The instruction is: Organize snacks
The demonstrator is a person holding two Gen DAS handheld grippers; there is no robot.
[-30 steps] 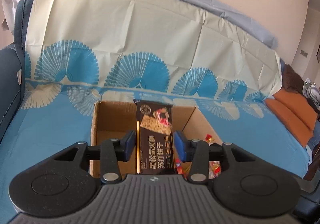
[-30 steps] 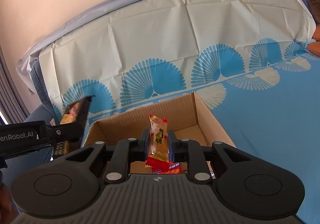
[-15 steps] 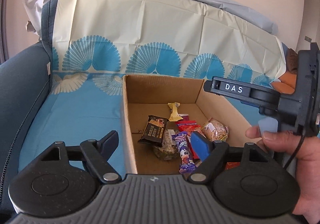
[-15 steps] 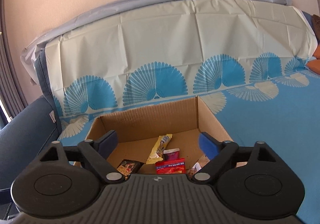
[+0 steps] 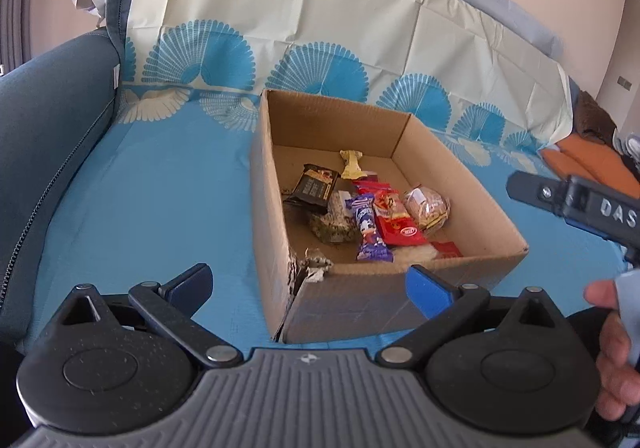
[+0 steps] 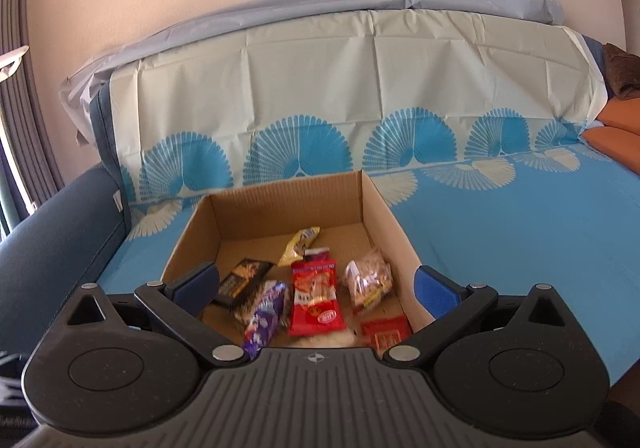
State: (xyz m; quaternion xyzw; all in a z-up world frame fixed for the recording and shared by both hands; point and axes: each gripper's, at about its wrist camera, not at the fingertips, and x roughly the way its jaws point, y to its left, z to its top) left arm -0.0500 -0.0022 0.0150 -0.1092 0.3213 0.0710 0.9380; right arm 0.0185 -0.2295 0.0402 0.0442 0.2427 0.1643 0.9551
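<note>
An open cardboard box (image 5: 276,183) (image 6: 288,199) sits on the blue sofa cover. Several snacks lie inside: a dark cracker packet (image 5: 314,187) (image 6: 244,280), a red packet (image 5: 394,219) (image 6: 316,300), a purple packet (image 5: 370,234) (image 6: 266,318), a yellow one (image 5: 351,163) (image 6: 300,246) and a clear bag (image 5: 426,205) (image 6: 368,282). My left gripper (image 5: 308,284) hovers before the box's torn near corner, its jaws opening wide with nothing between them. My right gripper (image 6: 316,280) hangs over the box's near edge, its jaws also opening and empty.
The sofa's dark blue armrest (image 5: 48,135) rises at the left, its covered backrest (image 6: 360,87) behind the box. Orange cushions (image 5: 592,163) lie at the far right. A person's hand (image 5: 612,344) and the right gripper's housing (image 5: 592,207) show at the left view's right edge.
The left gripper let go of the dark cracker packet and the right one of its small red-and-yellow packet. Both now lie in the box. Both grippers drew back with jaws spread wide.
</note>
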